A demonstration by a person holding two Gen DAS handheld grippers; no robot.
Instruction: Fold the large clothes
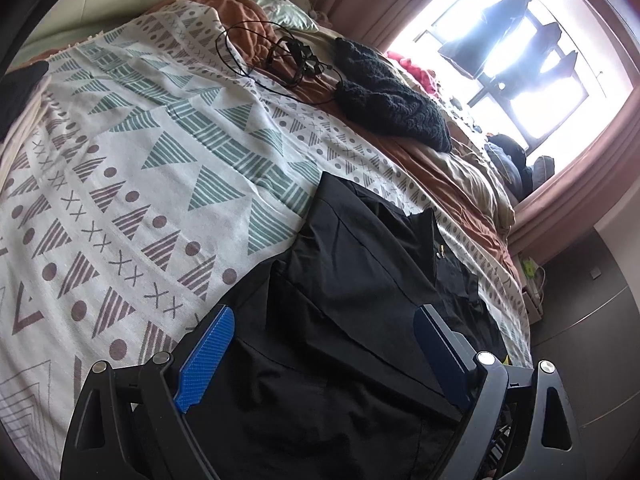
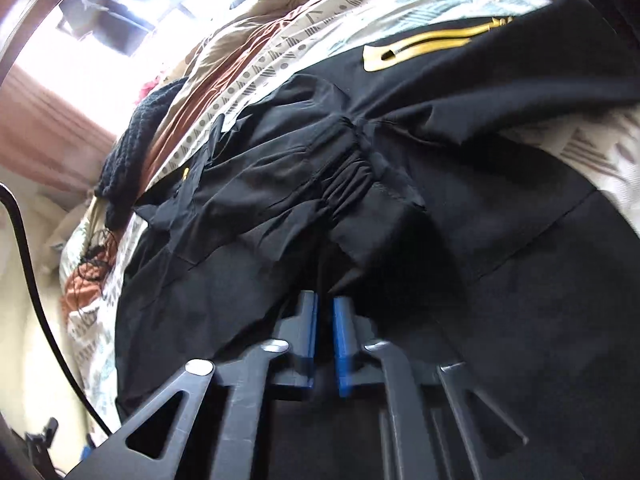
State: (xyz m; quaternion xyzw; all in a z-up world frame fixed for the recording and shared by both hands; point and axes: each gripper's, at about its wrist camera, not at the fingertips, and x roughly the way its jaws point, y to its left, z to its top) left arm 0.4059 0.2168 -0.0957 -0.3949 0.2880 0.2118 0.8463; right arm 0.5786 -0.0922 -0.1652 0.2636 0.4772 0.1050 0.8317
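Black garment (image 1: 352, 320) lies spread on the bed, over a patterned blanket (image 1: 120, 184). Left hand-held gripper (image 1: 320, 360) hovers above it, jaws wide apart, nothing between them. Right hand-held gripper (image 2: 325, 344) has its jaws nearly together, pinching a fold of the garment's dark cloth below the gathered waistband (image 2: 348, 176).
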